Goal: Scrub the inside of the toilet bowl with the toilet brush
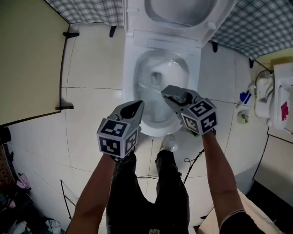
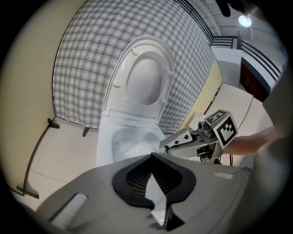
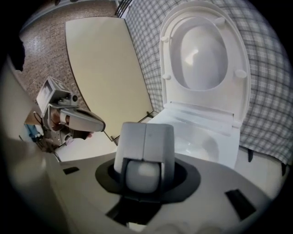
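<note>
A: Your right gripper (image 1: 165, 90) hangs over the front right part of the white ceramic toilet bowl (image 1: 194, 68), its nose tipped down into the basin.

B: And it has a grip. In the right gripper view your two grey jaws are pressed round a whitish round-ended handle (image 3: 143, 176). I take it for the brush's, but you can't make out the bristle end in any view; the far end is lost against the white of the bowl.

A: Your left gripper (image 1: 138, 105) sits lower and to the left, at the bowl's front left edge, apart from the right one. Its jaws meet at the tips with nothing between them.

B: The bowl itself stands straight ahead of you, with the white oval seat and lid (image 1: 183, 11) tipped up against the grey checked wall (image 1: 256, 27). Pale square floor tiles (image 1: 91, 68) lie round its base, and your dark trouser legs (image 1: 132, 196) stand just before the front rim.
</note>
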Motion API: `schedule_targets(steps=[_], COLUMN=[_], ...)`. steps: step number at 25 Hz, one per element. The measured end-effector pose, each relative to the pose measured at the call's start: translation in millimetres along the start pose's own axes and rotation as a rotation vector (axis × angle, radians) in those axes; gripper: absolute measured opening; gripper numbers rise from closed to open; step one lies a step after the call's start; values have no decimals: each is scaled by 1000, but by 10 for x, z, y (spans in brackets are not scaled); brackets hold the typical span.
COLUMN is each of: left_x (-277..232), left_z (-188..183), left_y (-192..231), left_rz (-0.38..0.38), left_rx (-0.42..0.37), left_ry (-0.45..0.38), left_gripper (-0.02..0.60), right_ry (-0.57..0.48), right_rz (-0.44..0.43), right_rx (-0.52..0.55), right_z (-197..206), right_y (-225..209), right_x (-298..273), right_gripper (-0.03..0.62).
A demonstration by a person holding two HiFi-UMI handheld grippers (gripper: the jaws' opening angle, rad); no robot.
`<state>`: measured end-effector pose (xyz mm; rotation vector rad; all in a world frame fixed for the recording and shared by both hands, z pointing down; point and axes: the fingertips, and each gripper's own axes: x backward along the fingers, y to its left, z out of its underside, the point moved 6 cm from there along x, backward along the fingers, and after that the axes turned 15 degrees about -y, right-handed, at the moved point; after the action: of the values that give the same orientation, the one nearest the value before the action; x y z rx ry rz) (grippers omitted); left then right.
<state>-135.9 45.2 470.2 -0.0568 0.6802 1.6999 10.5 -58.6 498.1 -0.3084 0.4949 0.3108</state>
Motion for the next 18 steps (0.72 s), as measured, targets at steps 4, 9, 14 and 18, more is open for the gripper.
schedule_targets(steps=[4, 9, 14, 18], left_x=[-7, -22, -30, -34], left_z=[-13, -47, -11, 37], left_y=[-45, -82, -129, -236], left_rz=[-23, -59, -107, -145], left_rx=[7, 10, 19, 29], left_ry=[-9, -30, -43, -46], left_gripper=[8, 8, 8, 8], right_ry=[73, 166, 240, 288], right_rz=[-167, -373, -521, -630], right_rx=[49, 82, 107, 143], right_z=[32, 97, 147, 164], right_y=[-48, -133, -230, -328], right_x=[72, 170, 215, 253], right_gripper=[175, 173, 173, 175])
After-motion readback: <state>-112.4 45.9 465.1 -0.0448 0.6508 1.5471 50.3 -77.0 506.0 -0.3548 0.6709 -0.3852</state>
